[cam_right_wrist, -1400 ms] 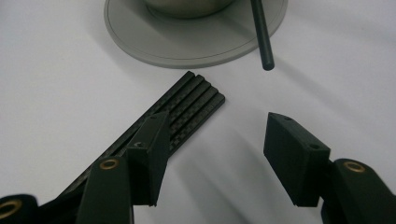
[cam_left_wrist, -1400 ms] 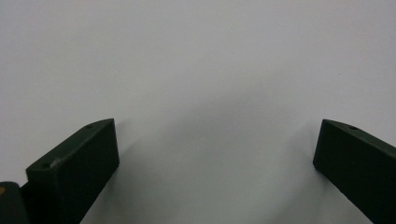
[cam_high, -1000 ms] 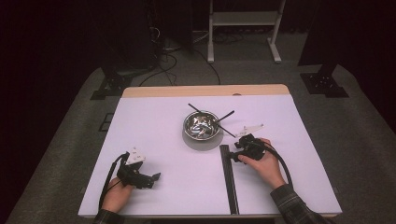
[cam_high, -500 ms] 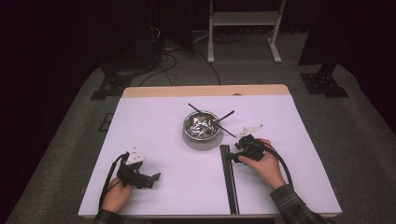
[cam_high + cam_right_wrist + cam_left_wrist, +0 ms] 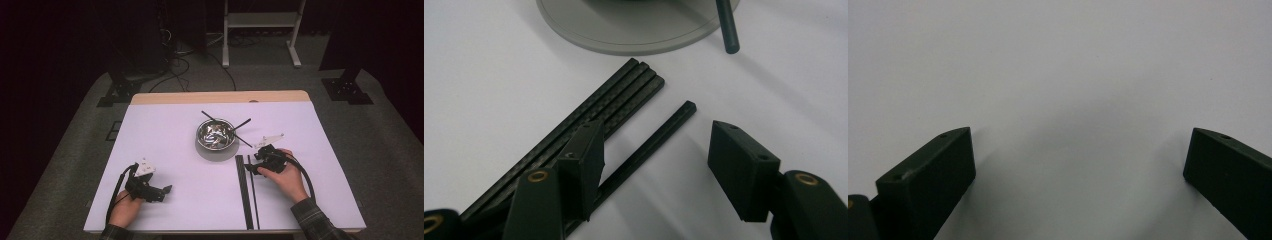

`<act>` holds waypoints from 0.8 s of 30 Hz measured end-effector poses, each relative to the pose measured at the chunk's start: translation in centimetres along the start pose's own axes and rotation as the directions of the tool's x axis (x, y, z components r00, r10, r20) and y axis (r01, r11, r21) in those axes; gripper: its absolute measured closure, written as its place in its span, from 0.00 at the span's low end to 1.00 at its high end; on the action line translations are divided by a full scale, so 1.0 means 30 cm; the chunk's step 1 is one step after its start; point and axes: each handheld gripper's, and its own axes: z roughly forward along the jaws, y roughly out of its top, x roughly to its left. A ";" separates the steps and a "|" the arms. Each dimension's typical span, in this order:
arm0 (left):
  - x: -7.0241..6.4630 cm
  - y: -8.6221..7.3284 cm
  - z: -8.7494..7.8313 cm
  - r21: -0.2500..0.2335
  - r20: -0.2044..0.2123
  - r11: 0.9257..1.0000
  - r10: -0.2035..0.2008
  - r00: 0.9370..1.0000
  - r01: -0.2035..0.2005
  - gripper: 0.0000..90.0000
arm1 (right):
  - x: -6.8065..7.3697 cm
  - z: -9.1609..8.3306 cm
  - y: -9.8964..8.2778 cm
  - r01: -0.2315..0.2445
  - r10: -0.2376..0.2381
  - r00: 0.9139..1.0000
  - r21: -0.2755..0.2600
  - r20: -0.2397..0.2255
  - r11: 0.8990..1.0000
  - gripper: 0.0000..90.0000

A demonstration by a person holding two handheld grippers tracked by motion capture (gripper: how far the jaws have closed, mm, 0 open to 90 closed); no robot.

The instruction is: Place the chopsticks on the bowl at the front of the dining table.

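Observation:
A bundle of black square rods (image 5: 243, 187) lies lengthwise on the white table (image 5: 165, 135), with a single thinner black rod (image 5: 254, 192) just right of it. My right gripper (image 5: 252, 165) rests at the far end of these rods and is open. In the right gripper view the single rod (image 5: 659, 131) runs between the jaws of my right gripper (image 5: 654, 150) without either pad pressing it. One jaw sits over the edge of the bundle (image 5: 621, 100). My left gripper (image 5: 164, 191) lies near the table's front left, open, with bare table between its jaws (image 5: 1078, 165).
A steel bowl (image 5: 216, 135) on a grey disc (image 5: 624, 30) stands mid-table just beyond the rods. Black sticks (image 5: 241, 125) lean out of it, and one stick's end (image 5: 728, 27) reaches the table near my right gripper. The table's front edge is close to both hands.

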 end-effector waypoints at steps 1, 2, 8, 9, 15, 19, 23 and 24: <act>0.000 0.000 0.000 0.000 0.000 1.000 0.000 1.000 0.000 0.00 | 0.002 -0.004 0.000 0.002 -0.002 1.000 -0.004 0.000 1.000 0.43; 0.000 0.000 0.000 0.000 0.000 1.000 0.000 1.000 0.000 0.00 | 0.004 -0.009 -0.001 0.000 0.000 1.000 -0.006 -0.002 1.000 0.43; 0.000 0.000 0.000 0.000 0.000 1.000 0.000 1.000 0.000 0.00 | 0.007 -0.054 -0.026 -0.019 0.019 1.000 -0.035 -0.010 0.999 0.43; 0.000 0.000 0.000 0.000 0.000 1.000 0.000 1.000 0.000 0.00 | 0.007 -0.062 -0.032 -0.019 0.019 1.000 -0.040 -0.009 0.999 0.43; 0.000 0.000 0.000 0.000 0.000 1.000 0.000 1.000 0.000 0.00 | 0.012 -0.108 -0.066 -0.030 0.029 1.000 -0.053 -0.003 0.998 0.43; 0.000 0.000 0.000 0.000 0.000 1.000 0.000 1.000 0.000 0.00 | 0.023 -0.133 -0.084 -0.036 0.036 0.999 -0.062 -0.006 0.997 0.43; 0.000 0.000 0.000 0.000 -0.001 1.000 0.001 1.000 -0.001 0.00 | 0.039 -0.161 -0.107 -0.030 0.029 1.000 -0.070 -0.008 0.997 0.43; 0.000 0.000 0.000 0.000 -0.001 1.000 0.001 1.000 -0.001 0.00 | 0.044 -0.167 -0.112 -0.032 0.031 0.999 -0.071 -0.010 0.997 0.43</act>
